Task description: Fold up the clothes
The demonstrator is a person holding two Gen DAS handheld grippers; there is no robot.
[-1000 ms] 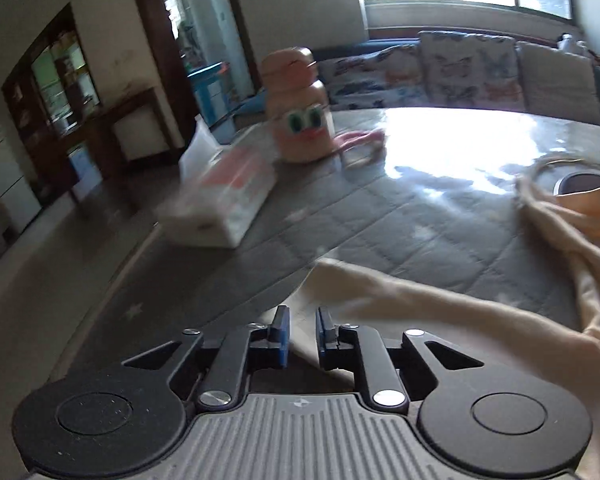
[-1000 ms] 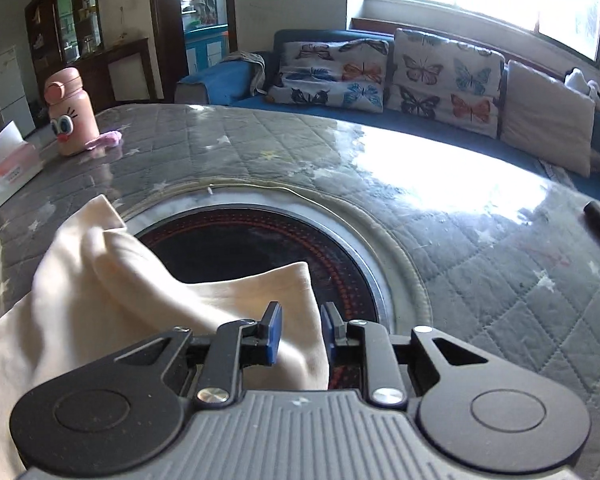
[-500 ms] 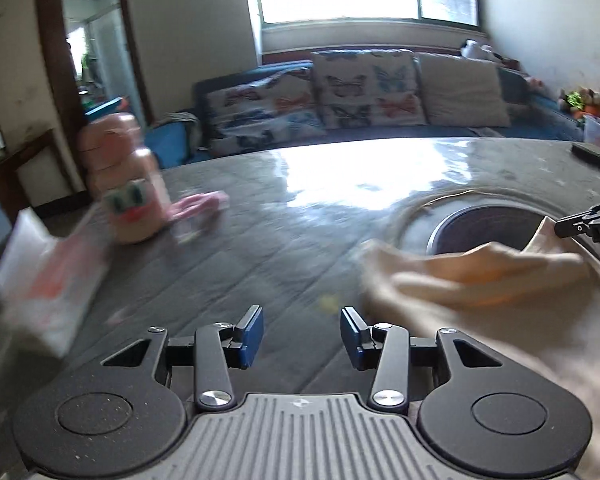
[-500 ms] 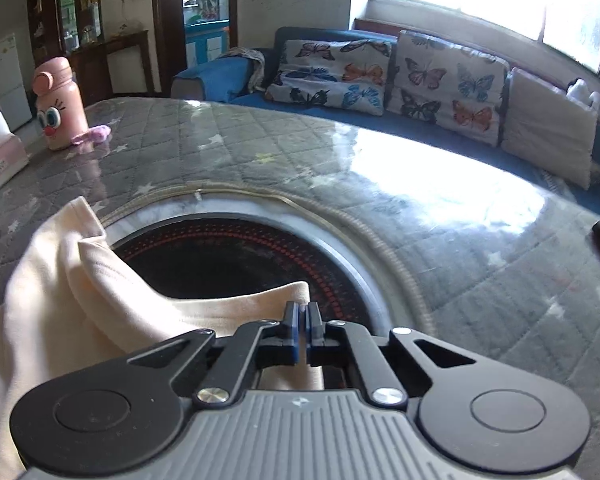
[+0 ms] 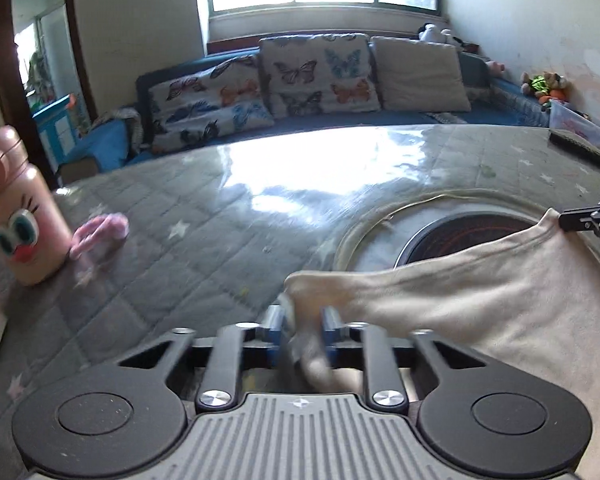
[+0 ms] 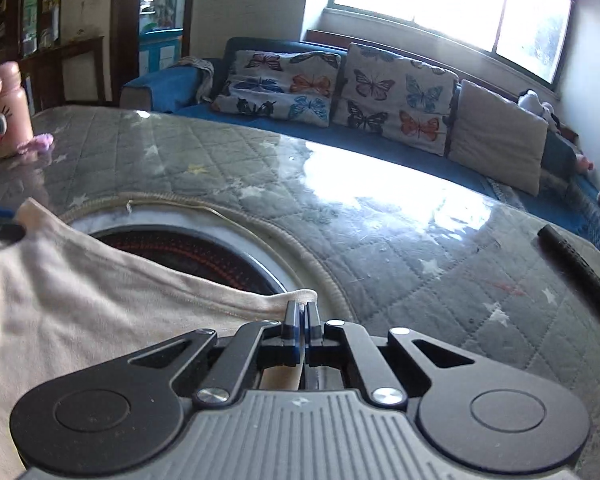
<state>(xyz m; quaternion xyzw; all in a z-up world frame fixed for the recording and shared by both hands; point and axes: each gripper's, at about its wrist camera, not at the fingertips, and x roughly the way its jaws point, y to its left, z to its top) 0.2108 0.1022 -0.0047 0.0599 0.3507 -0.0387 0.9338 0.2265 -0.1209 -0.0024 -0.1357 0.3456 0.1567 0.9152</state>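
On the quilted table [image 6: 380,240], one cream garment [image 6: 80,300], one pink bottle [image 5: 16,208]

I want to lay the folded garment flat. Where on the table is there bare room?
The quilted table cover is bare between the round inset and the sofa-side edge, up to the black remote. Also between the inset and pink bottle. Crowded near the bottle, with the pink scrunchie.
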